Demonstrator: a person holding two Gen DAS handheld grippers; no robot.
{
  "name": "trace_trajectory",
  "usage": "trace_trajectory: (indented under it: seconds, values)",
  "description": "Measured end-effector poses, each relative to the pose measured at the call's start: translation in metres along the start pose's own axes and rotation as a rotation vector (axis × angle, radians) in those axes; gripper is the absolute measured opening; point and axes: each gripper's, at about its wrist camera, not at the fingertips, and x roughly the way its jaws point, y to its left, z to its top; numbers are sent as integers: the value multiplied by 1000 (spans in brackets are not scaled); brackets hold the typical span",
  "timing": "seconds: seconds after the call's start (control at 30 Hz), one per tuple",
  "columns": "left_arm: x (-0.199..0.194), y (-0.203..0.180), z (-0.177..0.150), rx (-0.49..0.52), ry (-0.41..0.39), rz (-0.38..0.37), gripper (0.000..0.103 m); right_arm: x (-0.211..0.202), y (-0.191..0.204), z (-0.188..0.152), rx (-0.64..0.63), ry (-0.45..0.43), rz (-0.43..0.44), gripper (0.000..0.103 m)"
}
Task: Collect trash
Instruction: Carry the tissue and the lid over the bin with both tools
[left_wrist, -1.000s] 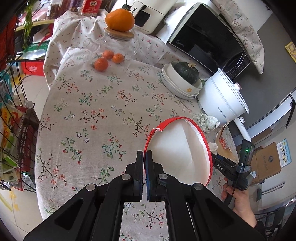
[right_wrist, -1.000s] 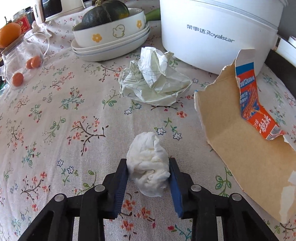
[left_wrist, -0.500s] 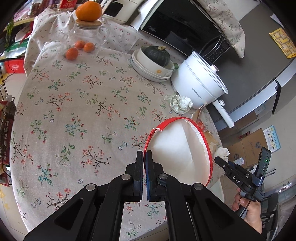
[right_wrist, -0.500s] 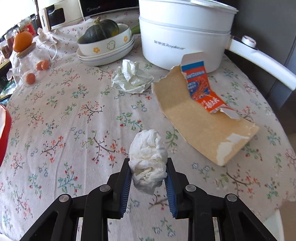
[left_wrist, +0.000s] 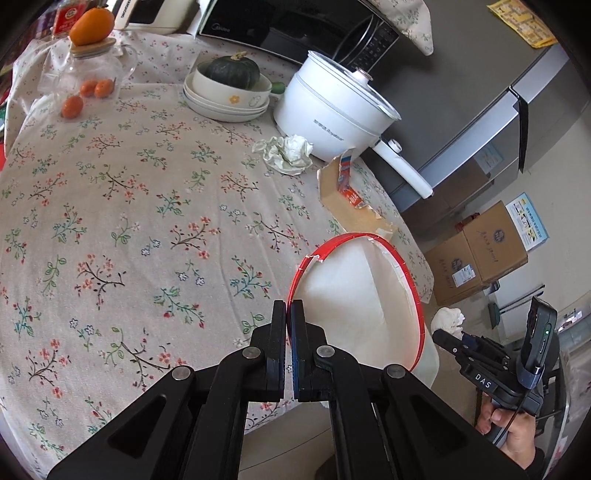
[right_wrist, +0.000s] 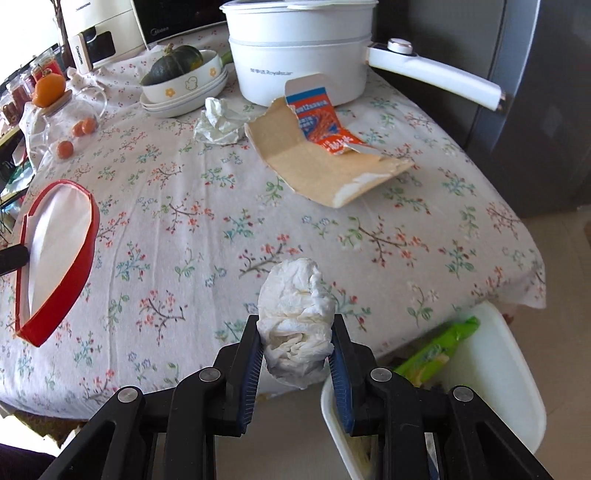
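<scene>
Since the earlier frames, both my grippers have drawn back from the table (right_wrist: 207, 206): its near edge now shows in both views.

My right gripper (right_wrist: 297, 341) is clenched on the wadded tissue (right_wrist: 295, 321), held above the table's edge. Only the right view shows the white bin (right_wrist: 517, 362) below that edge, with a green wrapper (right_wrist: 439, 347) inside; my own gripper cuts off its near part.

My left gripper (left_wrist: 289, 321) is clamped on the rim of the red-edged paper bowl (left_wrist: 354, 302), held tilted at the table's edge. The left view alone shows the right gripper from outside, tissue in its tips.

Remaining on the cloth, well apart from both grippers: torn cardboard (right_wrist: 325, 162) and crumpled paper (right_wrist: 219, 122), both beside the white cooker (right_wrist: 299, 55). Open cloth lies between.
</scene>
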Motion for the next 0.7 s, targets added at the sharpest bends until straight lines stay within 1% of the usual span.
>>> trace_trajectory:
  seconds: [0.13,0.23,0.37,0.5,0.7]
  values:
    - [16,-25,-6,45,24,2,1,-6,-18,-19,-7,34,-54,30]
    - [31,-45,-11,81,45,1,1,-8,-38,-32,8,57,-78,30]
    - [54,-78,-20,137,79,-8,1,-14,-66,-44,56,71,-86,30]
    - [77,-109,-31,200,110,-13,2,-20,-85,-53,95,81,-90,31]
    - [108,-151,-49,305,146,-2,2,-24,-114,-64,138,95,-109,31]
